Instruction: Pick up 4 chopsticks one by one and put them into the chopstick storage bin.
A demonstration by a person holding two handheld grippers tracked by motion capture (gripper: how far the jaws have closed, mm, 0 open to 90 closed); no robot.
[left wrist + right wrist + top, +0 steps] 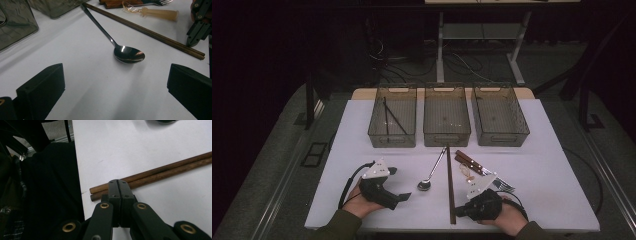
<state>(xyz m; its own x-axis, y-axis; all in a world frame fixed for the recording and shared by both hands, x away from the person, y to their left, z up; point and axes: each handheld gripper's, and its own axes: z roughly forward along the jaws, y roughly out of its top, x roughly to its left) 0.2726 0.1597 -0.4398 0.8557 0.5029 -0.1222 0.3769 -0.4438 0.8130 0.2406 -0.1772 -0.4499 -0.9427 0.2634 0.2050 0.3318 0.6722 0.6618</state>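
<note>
A steel spoon (431,174) (128,53) lies mid-table, its bowl towards me. Just to its right a pair of brown chopsticks (450,185) (150,32) (170,171) runs front to back. My left gripper (399,183) (115,95) rests left of the spoon, pointed at its bowl, jaws wide open and empty. My right gripper (458,212) (118,182) sits at the near end of the chopsticks, jaws pressed together with nothing between them. Its tip lies over the sticks' ends; touching or just above, I cannot tell.
Three clear grey bins (447,117) stand in a row at the back; the left bin (393,117) holds dark sticks. Wooden-handled knives (469,162), a translucent plastic utensil (160,13) and a fork (504,187) lie right of the chopsticks. The table's front edge (80,182) is close.
</note>
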